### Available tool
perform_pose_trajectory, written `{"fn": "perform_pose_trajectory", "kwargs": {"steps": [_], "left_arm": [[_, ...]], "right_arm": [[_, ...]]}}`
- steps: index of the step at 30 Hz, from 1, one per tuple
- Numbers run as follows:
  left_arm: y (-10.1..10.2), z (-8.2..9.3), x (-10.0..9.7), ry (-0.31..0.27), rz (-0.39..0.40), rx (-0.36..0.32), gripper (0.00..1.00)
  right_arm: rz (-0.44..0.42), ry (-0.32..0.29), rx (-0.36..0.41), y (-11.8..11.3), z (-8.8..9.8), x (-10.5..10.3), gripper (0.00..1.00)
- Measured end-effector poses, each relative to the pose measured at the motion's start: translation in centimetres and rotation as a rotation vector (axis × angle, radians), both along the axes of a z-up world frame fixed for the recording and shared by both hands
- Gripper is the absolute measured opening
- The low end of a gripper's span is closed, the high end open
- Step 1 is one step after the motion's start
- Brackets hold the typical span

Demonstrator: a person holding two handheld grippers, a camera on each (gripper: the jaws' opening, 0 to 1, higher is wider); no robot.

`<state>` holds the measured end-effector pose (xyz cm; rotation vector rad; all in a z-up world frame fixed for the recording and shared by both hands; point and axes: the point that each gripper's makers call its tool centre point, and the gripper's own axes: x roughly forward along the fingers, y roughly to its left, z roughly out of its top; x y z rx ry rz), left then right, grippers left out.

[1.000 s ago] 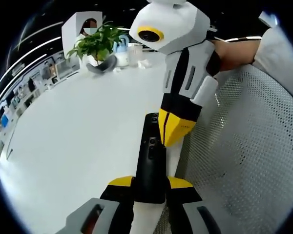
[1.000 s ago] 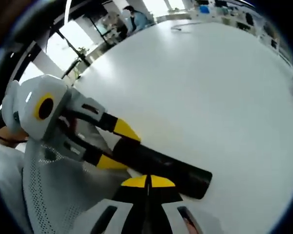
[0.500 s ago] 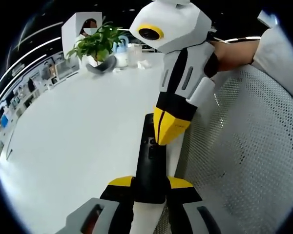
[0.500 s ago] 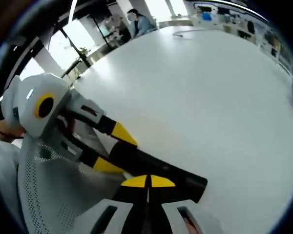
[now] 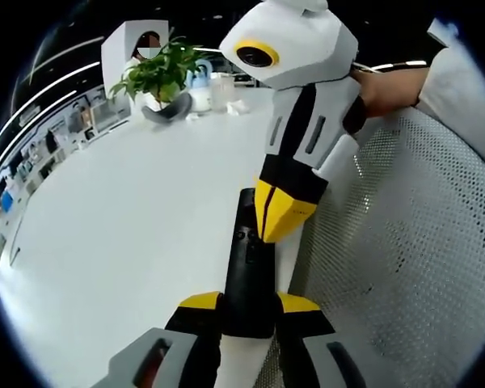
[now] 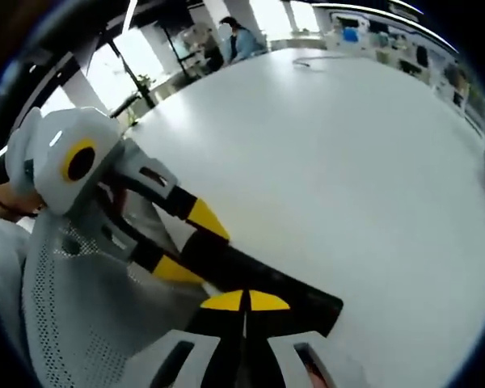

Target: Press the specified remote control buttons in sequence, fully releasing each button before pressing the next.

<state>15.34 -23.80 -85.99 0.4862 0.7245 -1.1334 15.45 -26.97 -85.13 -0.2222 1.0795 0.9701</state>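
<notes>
Black and slim, the remote [image 5: 249,267] lies on the white table [image 5: 121,218], right along the edge of a white perforated mat [image 5: 404,242] — its near end is clamped between the yellow-tipped jaws of the left gripper [image 5: 249,305], which close on it from either side. In the left gripper view the right gripper [image 5: 281,214] comes down from above, its two yellow tips pressed together into one point that sits on the upper face of the remote, about the middle of its length, among the small buttons; whether it is pushing one down I cannot tell. A hand [image 5: 384,85] holds that gripper's white body at the top right. In the right gripper view the remote [image 6: 259,279] runs slantwise across the lower part, with the left gripper [image 6: 196,245] gripping its end from the left, one yellow tip on each side, and the right gripper [image 6: 244,301] shows its own tips shut tight against each other just over the remote's dark face. Far back on the table stands a leafy green plant [image 5: 163,73] in a white pot, a pale bottle [image 5: 200,85] beside it.
</notes>
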Motion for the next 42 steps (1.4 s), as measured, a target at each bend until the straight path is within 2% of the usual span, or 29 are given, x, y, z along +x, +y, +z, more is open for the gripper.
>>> {"fn": "perform_pose_trajectory", "kwargs": {"steps": [21,26,33,36,37,38,39,42], "left_arm": [[-0.1,0.0,0.0,-0.004,-0.002,-0.001,0.25],[-0.1,0.0,0.0,-0.005,-0.003,0.000,0.25],[-0.1,0.0,-0.1,-0.007,-0.006,-0.001,0.25],[-0.2,0.0,-0.1,-0.006,-0.012,-0.006,0.25],[-0.2,0.0,-0.2,-0.008,-0.015,-0.006,0.25],[-0.2,0.0,-0.2,-0.008,-0.014,-0.006,0.25],[-0.2,0.0,-0.2,-0.009,-0.016,-0.006,0.25],[-0.3,0.0,-0.3,-0.009,-0.020,-0.008,0.25]], "right_arm": [[0.018,0.006,-0.010,-0.1,-0.2,-0.2,0.00],[0.043,-0.009,-0.031,-0.1,-0.2,-0.4,0.00],[0.006,0.049,-0.021,-0.3,-0.3,-0.4,0.00],[0.035,0.141,-0.086,-0.8,-1.2,-1.9,0.00],[0.065,0.108,-0.162,-1.6,-2.0,-1.7,0.00],[0.123,0.072,-0.094,-0.6,-1.4,-1.5,0.00],[0.057,0.067,-0.098,-0.6,-1.3,-1.3,0.00],[0.061,0.097,-0.088,-0.5,-1.2,-1.7,0.00]]}}
